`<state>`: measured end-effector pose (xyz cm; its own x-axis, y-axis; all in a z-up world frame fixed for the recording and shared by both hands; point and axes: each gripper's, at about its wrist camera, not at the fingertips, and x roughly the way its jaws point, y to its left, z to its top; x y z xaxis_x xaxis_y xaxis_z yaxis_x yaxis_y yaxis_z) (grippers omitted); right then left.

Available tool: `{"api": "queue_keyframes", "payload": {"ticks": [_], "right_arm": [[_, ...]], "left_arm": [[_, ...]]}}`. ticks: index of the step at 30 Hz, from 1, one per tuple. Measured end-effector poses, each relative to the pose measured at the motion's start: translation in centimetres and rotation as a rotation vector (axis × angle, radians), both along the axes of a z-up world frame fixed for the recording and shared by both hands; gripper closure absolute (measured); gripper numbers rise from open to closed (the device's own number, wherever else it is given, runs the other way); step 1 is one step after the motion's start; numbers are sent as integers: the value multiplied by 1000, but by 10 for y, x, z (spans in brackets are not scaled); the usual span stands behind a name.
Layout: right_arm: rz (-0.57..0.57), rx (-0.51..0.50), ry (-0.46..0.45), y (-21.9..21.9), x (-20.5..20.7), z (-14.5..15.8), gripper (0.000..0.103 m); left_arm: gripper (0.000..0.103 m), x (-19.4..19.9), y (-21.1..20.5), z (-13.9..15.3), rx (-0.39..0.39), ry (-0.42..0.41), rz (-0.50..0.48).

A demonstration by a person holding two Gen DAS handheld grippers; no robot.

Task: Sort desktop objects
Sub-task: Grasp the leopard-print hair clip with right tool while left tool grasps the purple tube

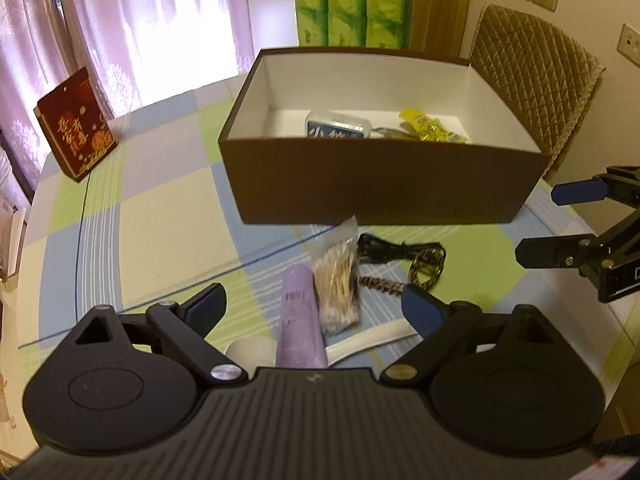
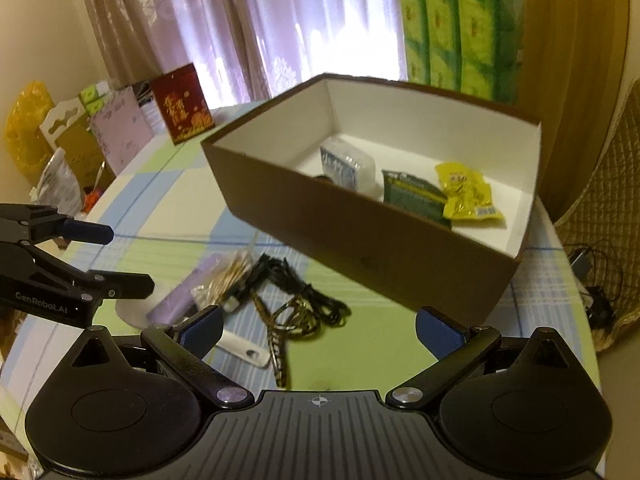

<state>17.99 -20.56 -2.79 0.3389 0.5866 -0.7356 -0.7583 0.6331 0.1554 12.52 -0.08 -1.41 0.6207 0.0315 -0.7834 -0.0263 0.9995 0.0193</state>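
A brown box (image 1: 380, 188) with a white inside stands on the checked table and holds a blue-white plastic case (image 1: 338, 126), a yellow packet (image 2: 468, 192) and a dark green packet (image 2: 412, 194). In front of it lie a purple tube (image 1: 300, 320), a bag of cotton swabs (image 1: 336, 280), a black cable (image 1: 400, 248), a leopard-print hair clip (image 2: 288, 328) and a white flat piece (image 2: 244, 350). My left gripper (image 1: 316, 308) is open, its fingers on either side of the tube and apart from it. My right gripper (image 2: 320, 332) is open over the clip and cable, holding nothing.
A red gift box (image 1: 76, 124) stands at the table's far left. Green tissue packs (image 1: 352, 0) rise behind the brown box. A quilted chair back (image 1: 532, 76) stands at the right. Bags and cartons (image 2: 68, 140) crowd beyond the table's left edge.
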Motion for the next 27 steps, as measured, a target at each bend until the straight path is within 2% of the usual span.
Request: {"api": "queue_keyframes", "payload": {"ticks": [8,10,13,17,22,27], "right_arm": [[29,-42,16,12,-3,-22,4],[44,-51,25,16,-3,-28,11],[63,-62,37,23,-2,-37,14],[90,-81,25,33,-1,-46,20],[119,-108,6,45,5,-58,35],[154,-122,-31,54,9,-67,42]], "left_arm": [[16,-3,12,-17,-11,51,21],[16,-3,16,-19,-15,60,30],[16,-1,20,-23,-15,71,32],[16,2,21,-31,-22,91,26],[16,9,23,-40,-27,109,23],[16,15,26,-47,-30,126,22]]}}
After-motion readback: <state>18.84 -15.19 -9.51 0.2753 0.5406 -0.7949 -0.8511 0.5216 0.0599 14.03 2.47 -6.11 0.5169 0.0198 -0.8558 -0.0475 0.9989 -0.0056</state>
